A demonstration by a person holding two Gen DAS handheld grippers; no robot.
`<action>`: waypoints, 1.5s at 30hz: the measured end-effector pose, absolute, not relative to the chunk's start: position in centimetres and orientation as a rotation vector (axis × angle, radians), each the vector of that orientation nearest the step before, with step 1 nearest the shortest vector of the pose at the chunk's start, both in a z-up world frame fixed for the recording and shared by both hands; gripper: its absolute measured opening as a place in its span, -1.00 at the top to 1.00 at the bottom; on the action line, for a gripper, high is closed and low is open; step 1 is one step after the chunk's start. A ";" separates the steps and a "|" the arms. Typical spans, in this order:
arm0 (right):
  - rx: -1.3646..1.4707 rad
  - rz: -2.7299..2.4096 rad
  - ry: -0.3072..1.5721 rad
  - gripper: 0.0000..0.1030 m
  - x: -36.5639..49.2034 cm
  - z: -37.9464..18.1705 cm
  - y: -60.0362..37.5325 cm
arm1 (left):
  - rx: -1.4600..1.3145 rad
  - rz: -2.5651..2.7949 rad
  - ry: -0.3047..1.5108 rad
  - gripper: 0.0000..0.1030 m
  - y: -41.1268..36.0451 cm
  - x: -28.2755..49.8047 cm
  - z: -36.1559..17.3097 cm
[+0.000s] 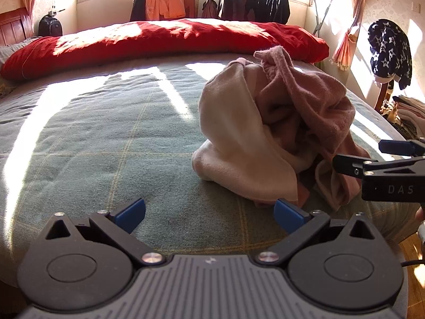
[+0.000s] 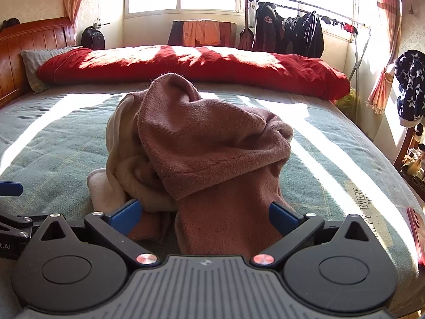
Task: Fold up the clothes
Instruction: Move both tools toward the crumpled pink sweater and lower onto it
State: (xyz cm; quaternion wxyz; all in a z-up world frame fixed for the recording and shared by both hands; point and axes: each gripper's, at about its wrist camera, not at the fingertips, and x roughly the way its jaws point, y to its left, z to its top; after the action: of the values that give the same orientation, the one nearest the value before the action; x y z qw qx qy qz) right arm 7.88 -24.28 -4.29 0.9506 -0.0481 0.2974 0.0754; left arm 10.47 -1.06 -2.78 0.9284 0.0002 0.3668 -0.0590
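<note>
A sunlit green plaid bed (image 2: 66, 143) carries a crumpled pink garment (image 2: 212, 143); the right hand-held gripper (image 2: 204, 215) straddles its near edge, spread, while the left hand-held gripper (image 1: 209, 215) hovers beside it, spread.

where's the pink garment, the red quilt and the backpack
pink garment (image 2: 212, 143), right wrist view, its bunched top
red quilt (image 1: 164, 42), left wrist view, its middle
backpack (image 2: 92, 38), right wrist view, its front

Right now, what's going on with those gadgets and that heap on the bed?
A person holds a two-finger gripper in each hand. A crumpled pink garment sits unfolded on the green bedspread. The right gripper is open around its near edge; the left gripper is open beside it, over bare bedspread. Nothing is gripped.
</note>
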 end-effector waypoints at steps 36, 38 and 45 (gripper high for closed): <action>0.092 0.179 0.467 -1.00 11.0 -2.5 -32.7 | 0.038 -0.191 0.660 -0.99 -3.3 14.4 -0.8; 0.211 0.239 0.453 -1.00 10.3 -2.4 -33.7 | 0.032 -0.199 0.656 -0.99 -3.3 13.9 -0.4; 0.428 0.411 0.431 -1.00 8.3 -3.2 -34.3 | 0.030 -0.220 0.642 -0.99 -3.4 12.3 0.1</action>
State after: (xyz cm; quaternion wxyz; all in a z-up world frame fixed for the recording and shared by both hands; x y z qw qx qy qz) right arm 8.25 -34.33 -3.20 0.9336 0.2090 0.2105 0.2011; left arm 12.34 -3.40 0.05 0.9428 0.0145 0.3151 -0.1077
